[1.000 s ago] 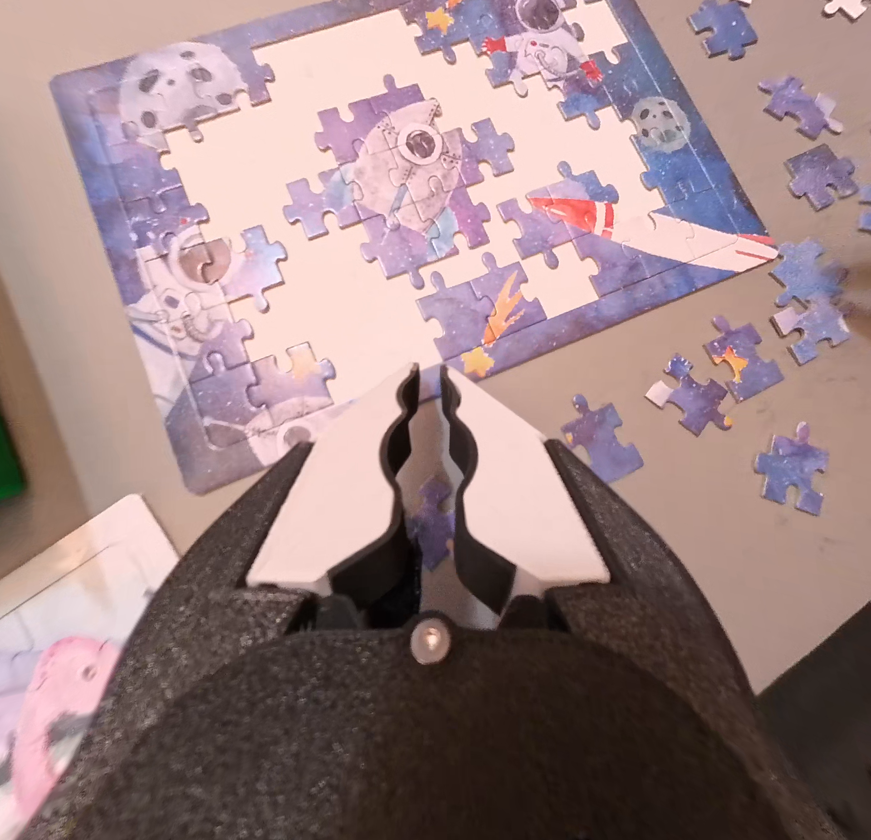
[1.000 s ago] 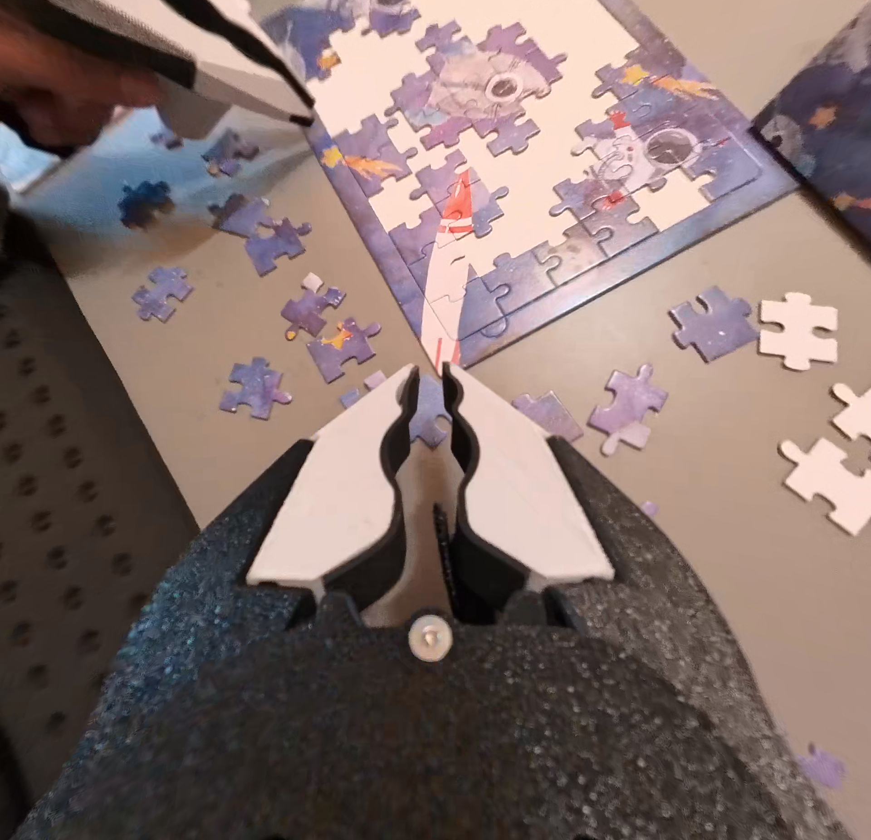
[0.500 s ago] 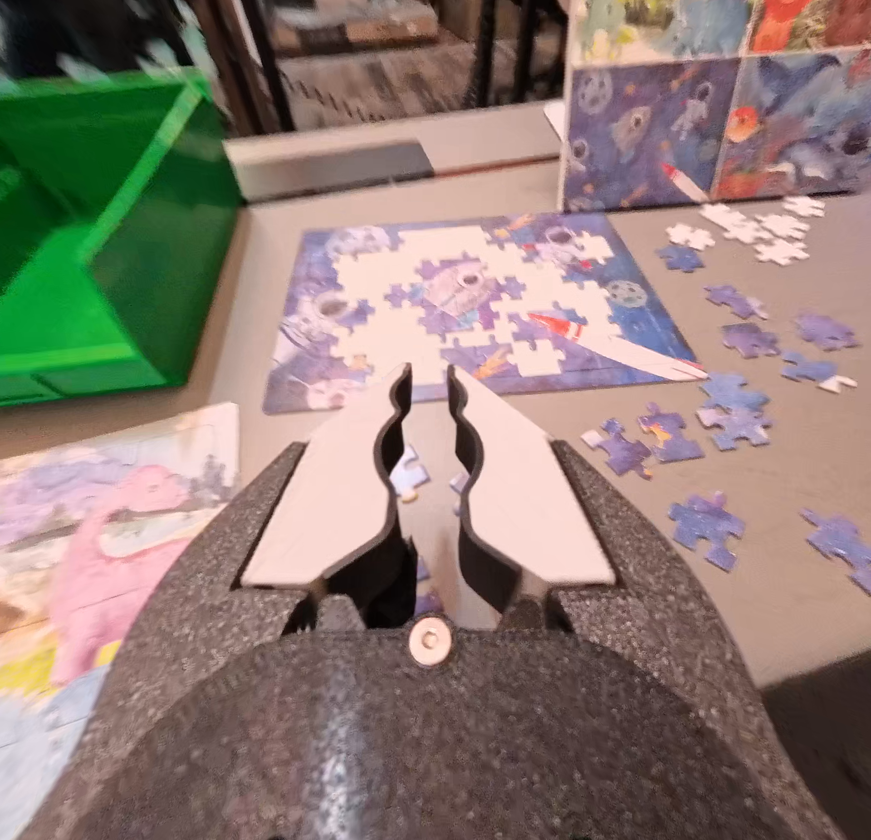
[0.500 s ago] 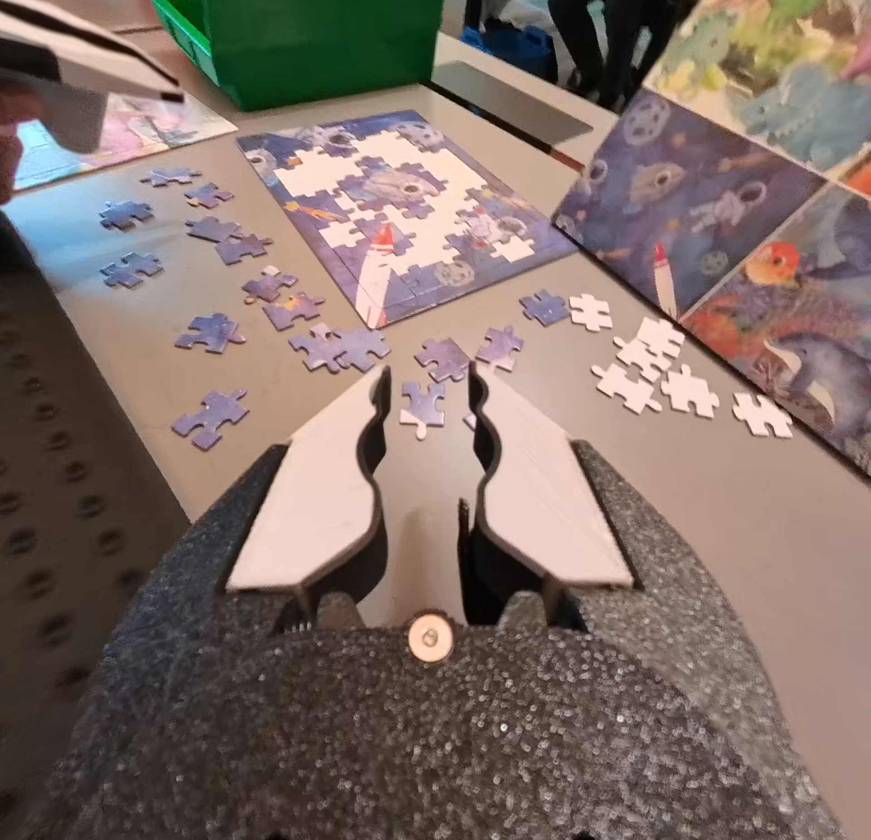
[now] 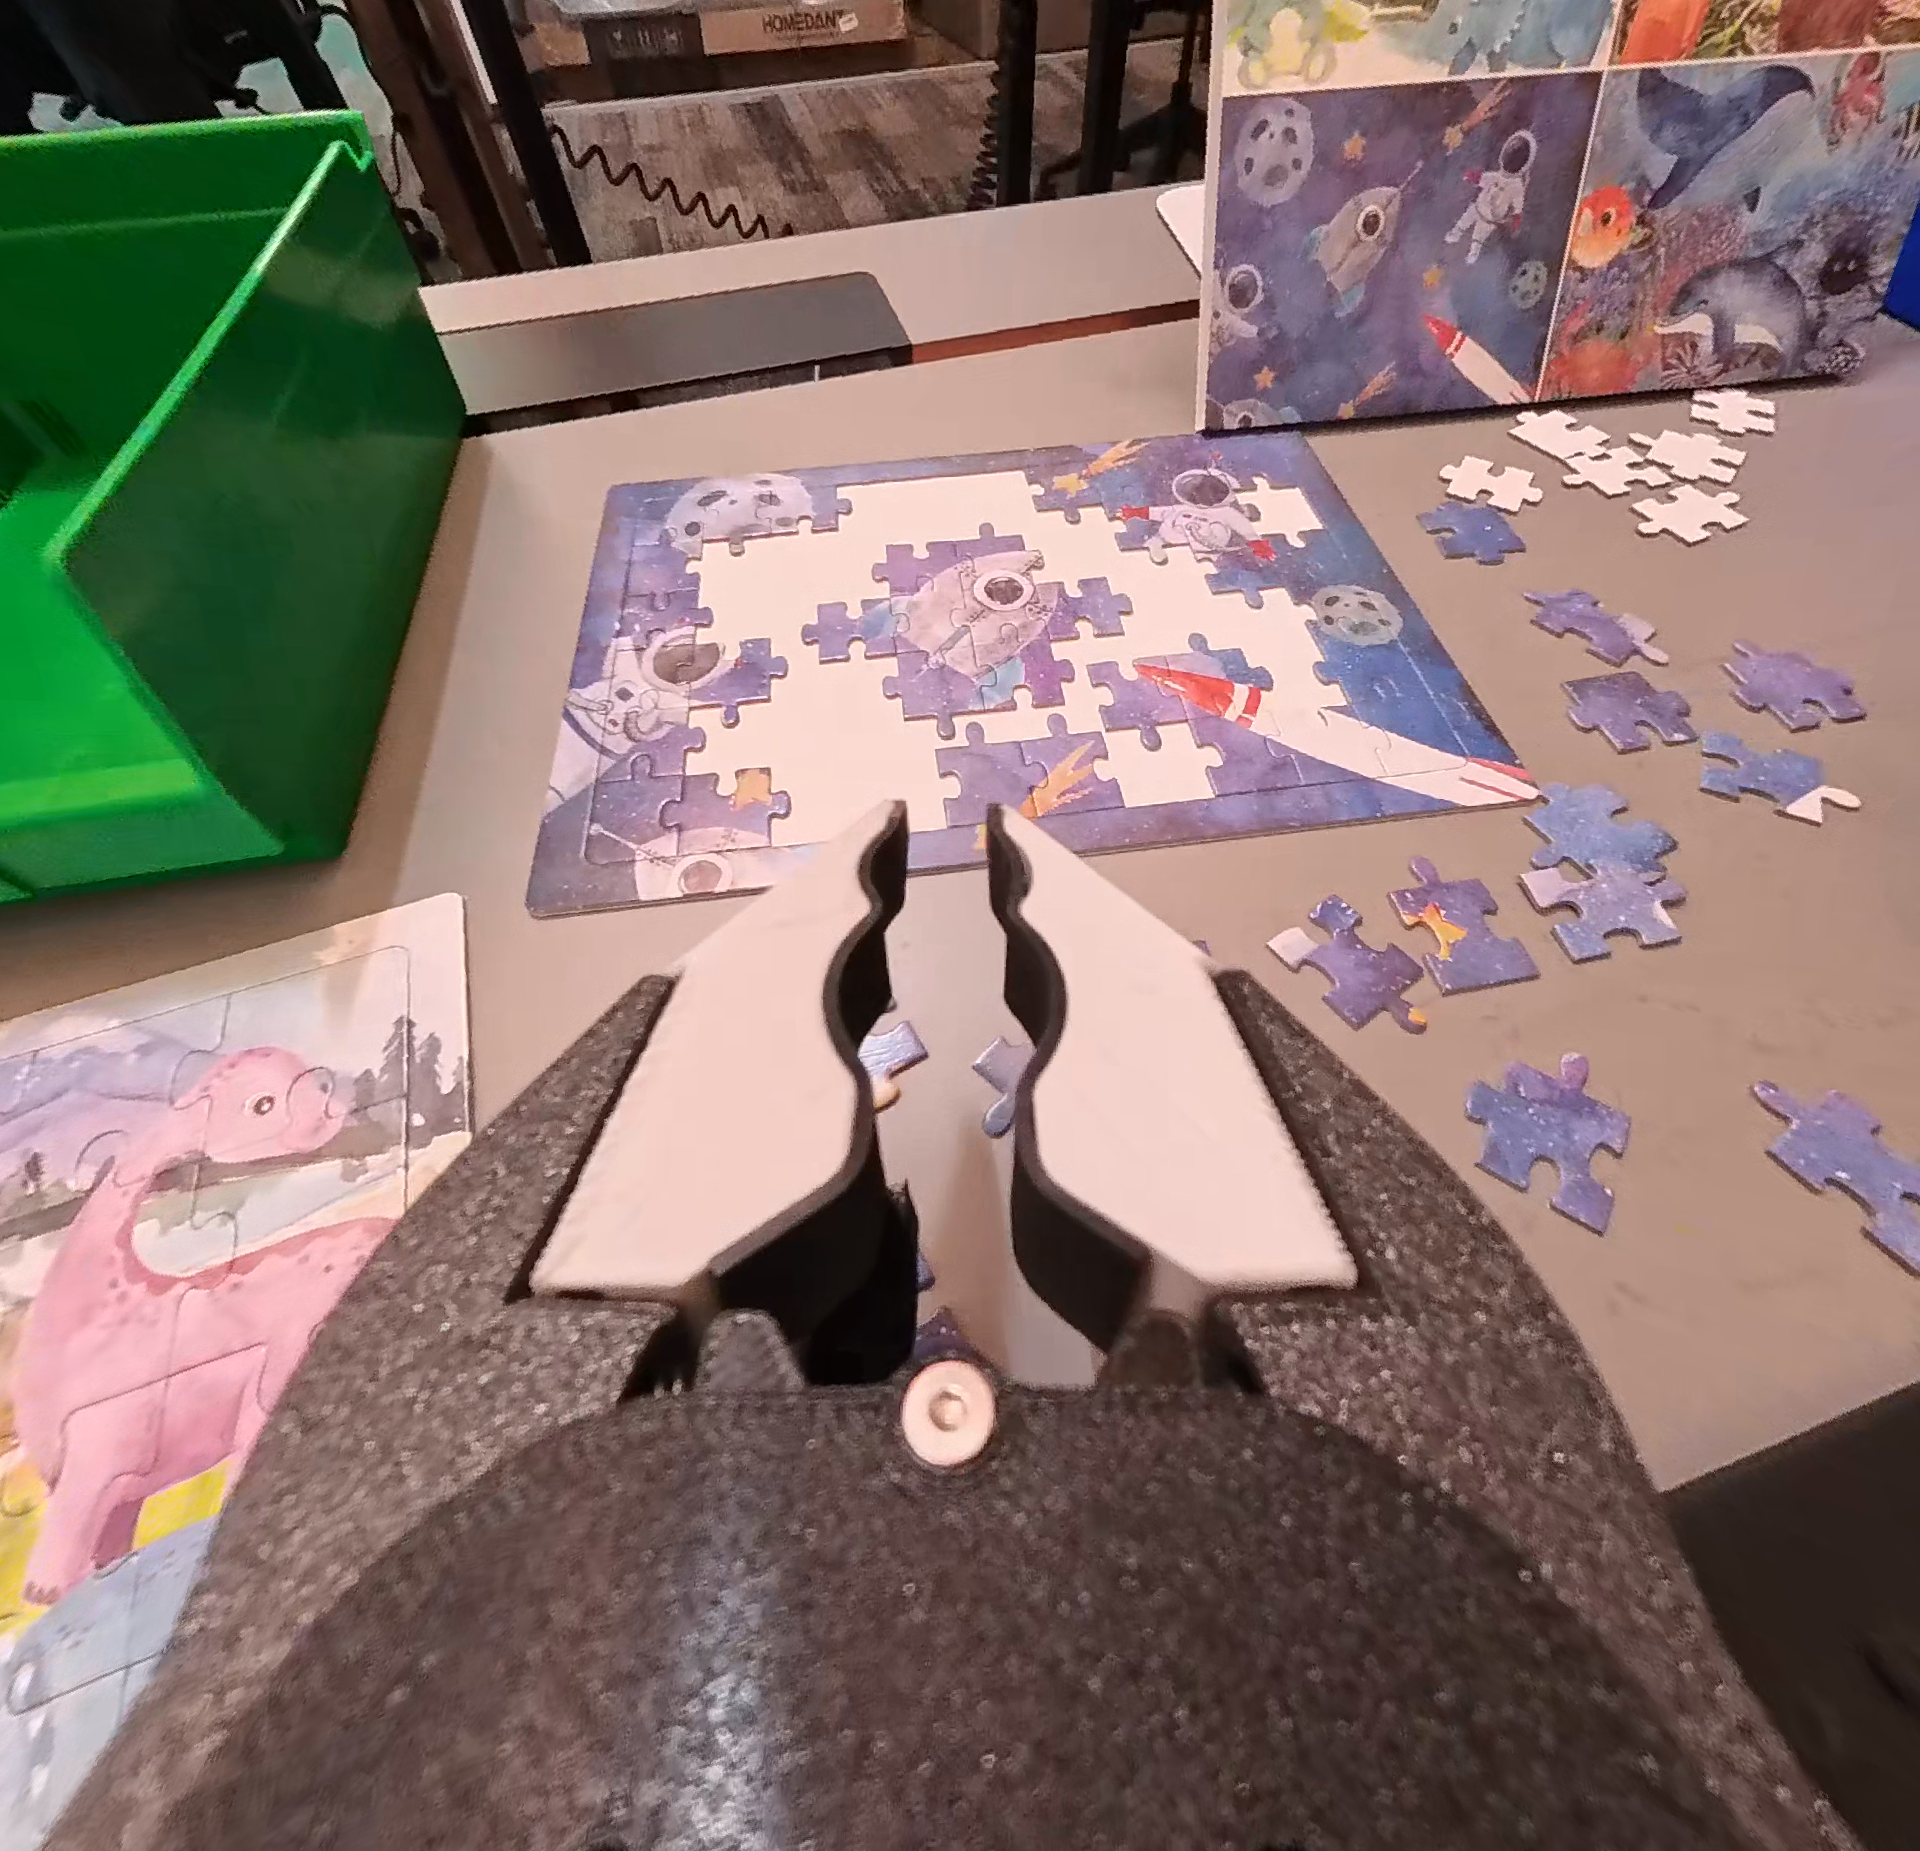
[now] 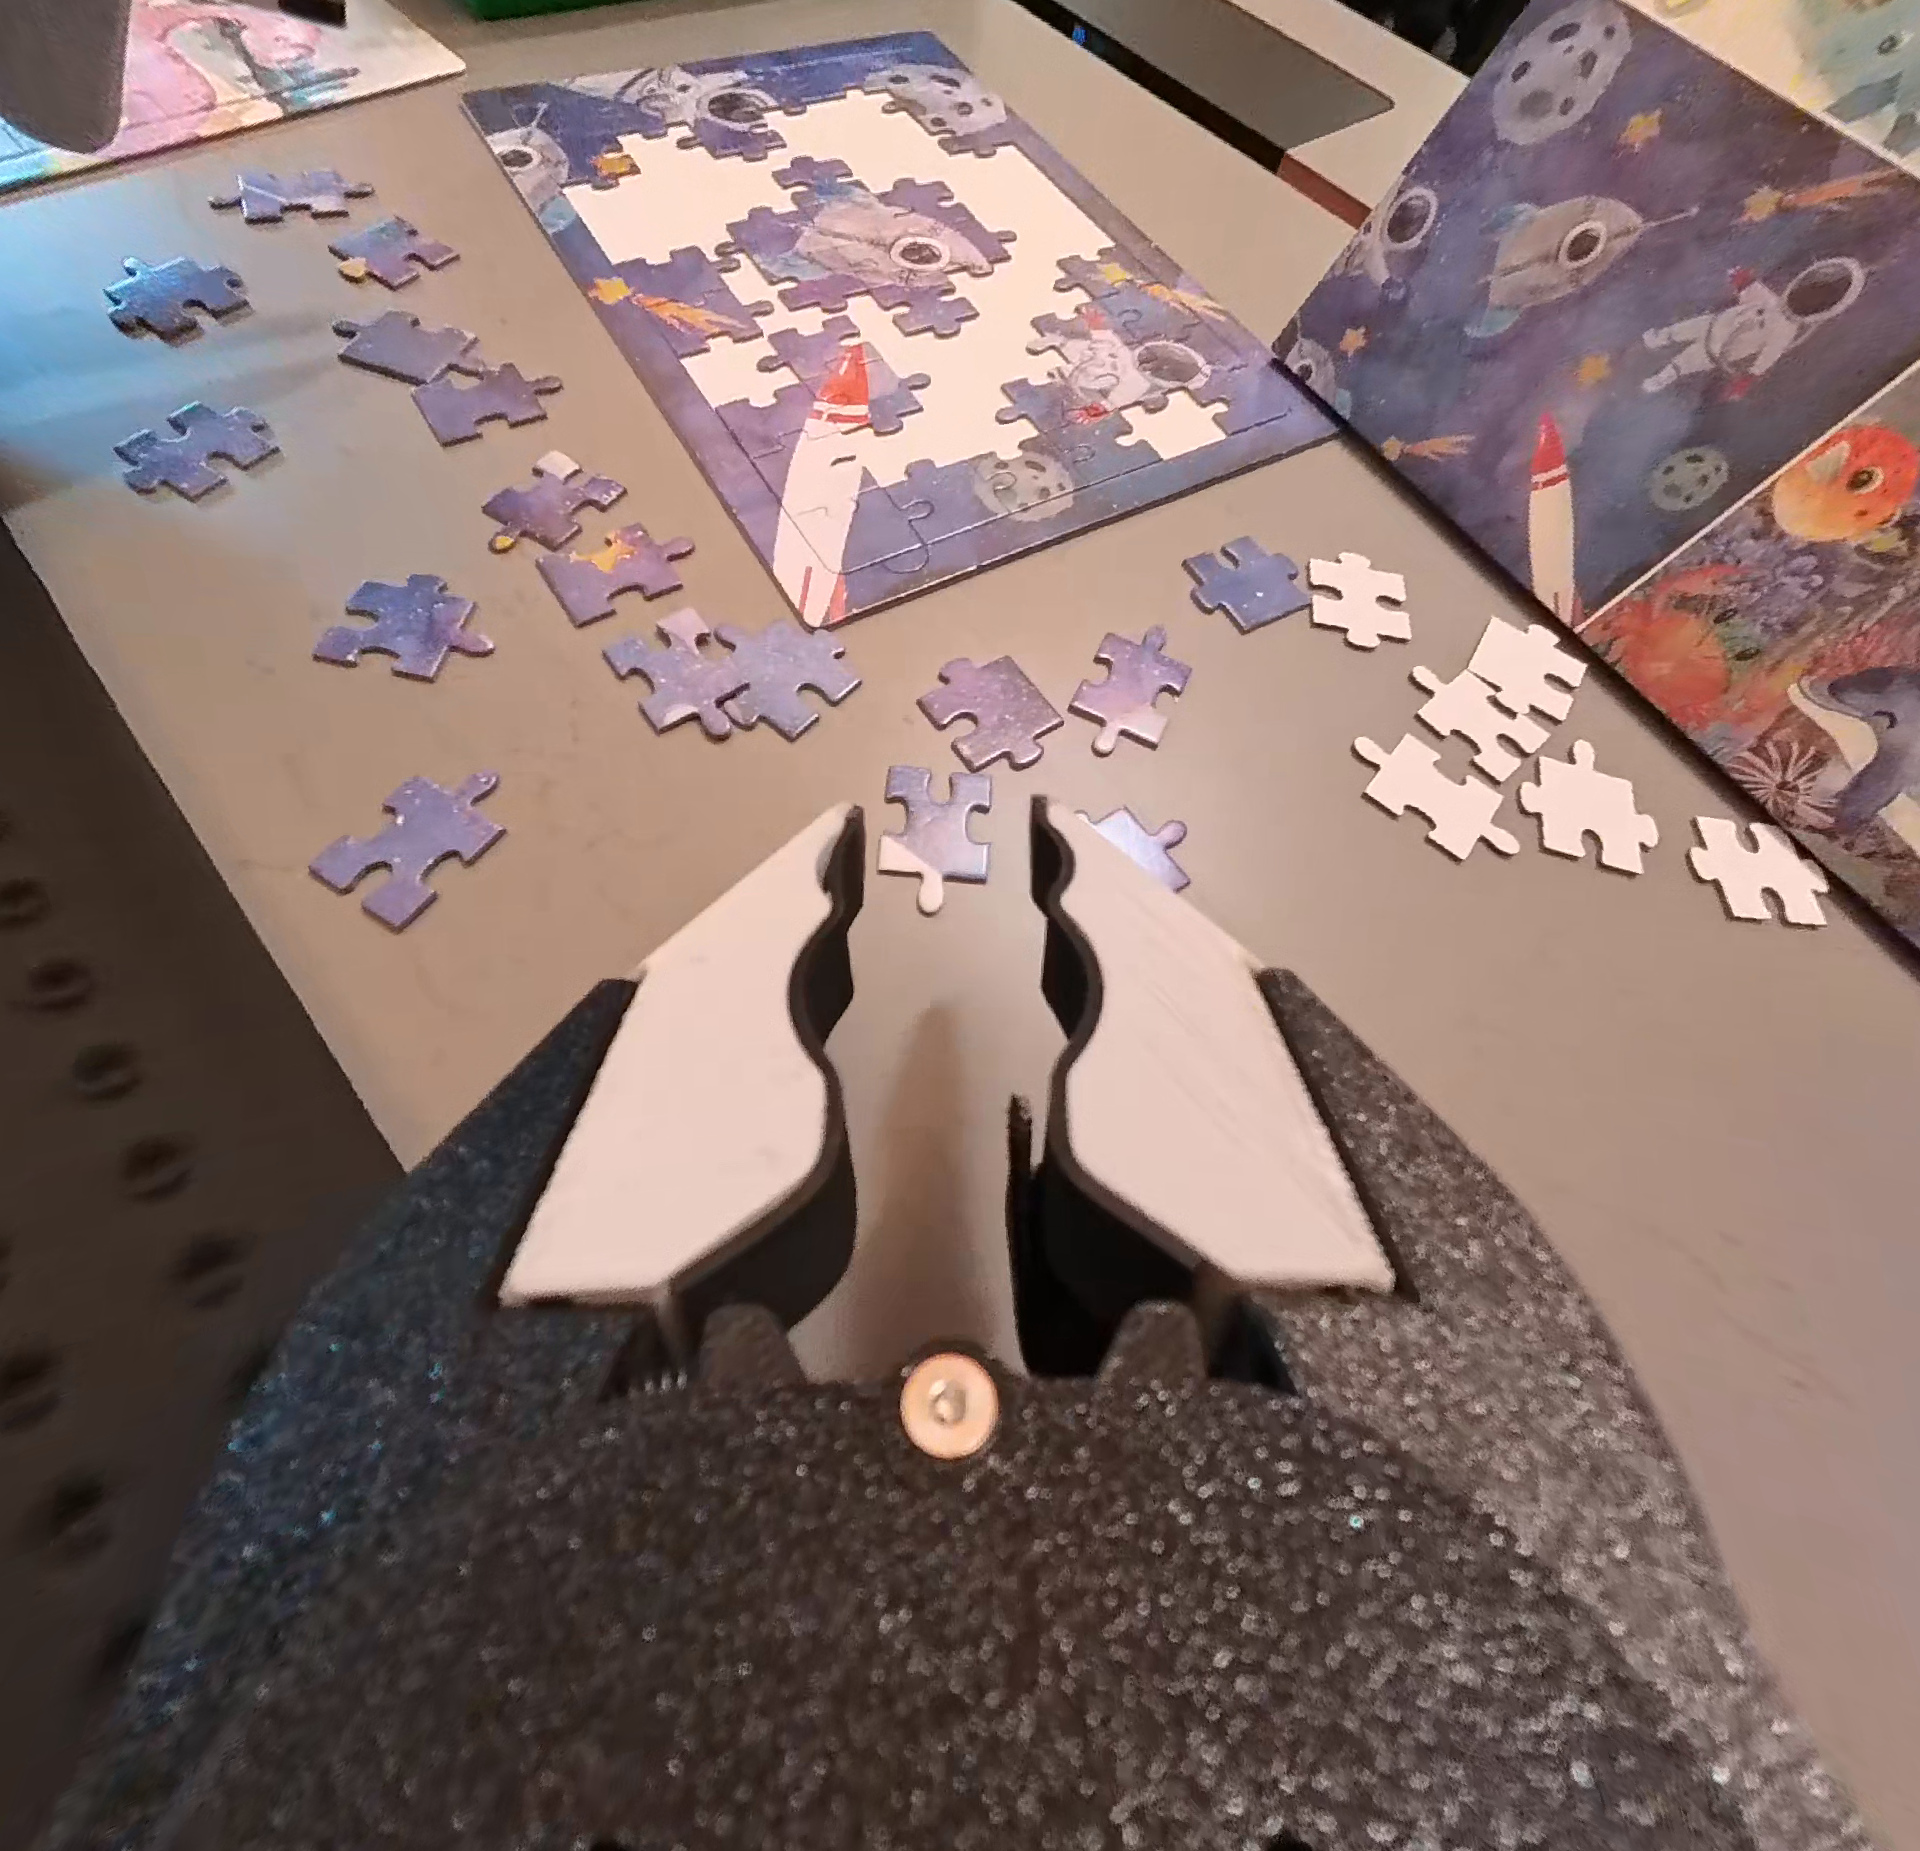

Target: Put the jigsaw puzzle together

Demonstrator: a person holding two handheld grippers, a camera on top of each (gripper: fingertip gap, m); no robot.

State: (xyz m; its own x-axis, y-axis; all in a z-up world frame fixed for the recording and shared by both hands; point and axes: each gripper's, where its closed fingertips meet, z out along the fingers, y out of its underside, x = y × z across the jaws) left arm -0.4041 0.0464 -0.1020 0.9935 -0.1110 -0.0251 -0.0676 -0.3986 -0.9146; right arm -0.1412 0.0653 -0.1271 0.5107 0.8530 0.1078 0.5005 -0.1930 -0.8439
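The space jigsaw board (image 5: pixel 987 513) lies on the grey table, partly filled, with white gaps around a rocket-ship cluster; it also shows in the right wrist view (image 6: pixel 1039 212). My left gripper (image 5: pixel 948 825) hovers in front of the board's near edge, jaws a little apart and empty; two loose pieces (image 5: pixel 891 1048) lie on the table under it. My right gripper (image 6: pixel 945 822) is open and empty, low over the table, with a blue piece (image 6: pixel 935 827) lying on the table between its fingertips. Several loose blue pieces (image 6: pixel 405 627) lie around.
A green bin (image 5: pixel 208 554) stands left of the board. A dinosaur puzzle (image 5: pixel 208 1126) lies at the near left. A picture box (image 5: pixel 1507 191) stands behind the board, with white face-down pieces (image 6: pixel 1507 752) beside it. The left gripper (image 6: pixel 104 25) shows at the right view's top left.
Both grippers have drawn back from the board and tilted up. The left one held a blue piece a second ago; its jaws are now apart. The right one has opened wider.
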